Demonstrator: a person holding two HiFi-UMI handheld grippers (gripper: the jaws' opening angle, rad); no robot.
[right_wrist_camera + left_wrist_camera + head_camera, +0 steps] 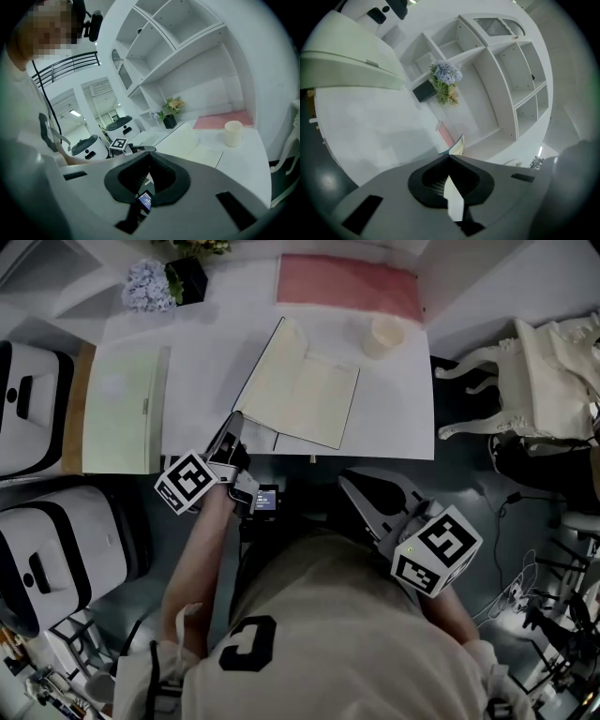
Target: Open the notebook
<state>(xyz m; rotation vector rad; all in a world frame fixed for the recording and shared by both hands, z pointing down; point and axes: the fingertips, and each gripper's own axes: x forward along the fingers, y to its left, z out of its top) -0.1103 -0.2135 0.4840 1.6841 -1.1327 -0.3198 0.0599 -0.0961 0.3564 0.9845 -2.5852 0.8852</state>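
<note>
The notebook [305, 385] lies open on the white table [394, 427], cream pages up, its left leaf with the dark cover tilted up off the table. My left gripper [231, 423] is at that leaf's near left corner. In the left gripper view its jaws [449, 155] are shut with a cream strip pinched between them, and the notebook's raised edge [459, 143] stands just beyond the tips. My right gripper [349, 482] hangs off the table's front edge, apart from the notebook [197, 145]. Its jaws [150, 153] meet at the tips with nothing held.
A cream cup [382, 336] stands right of the notebook, a red mat [347, 285] behind it. A pale green folder [122, 409] lies at the left. A flower pot [190, 279] sits at the back left, a white ornate chair [534, 381] stands right, and white machines [37, 409] stand left.
</note>
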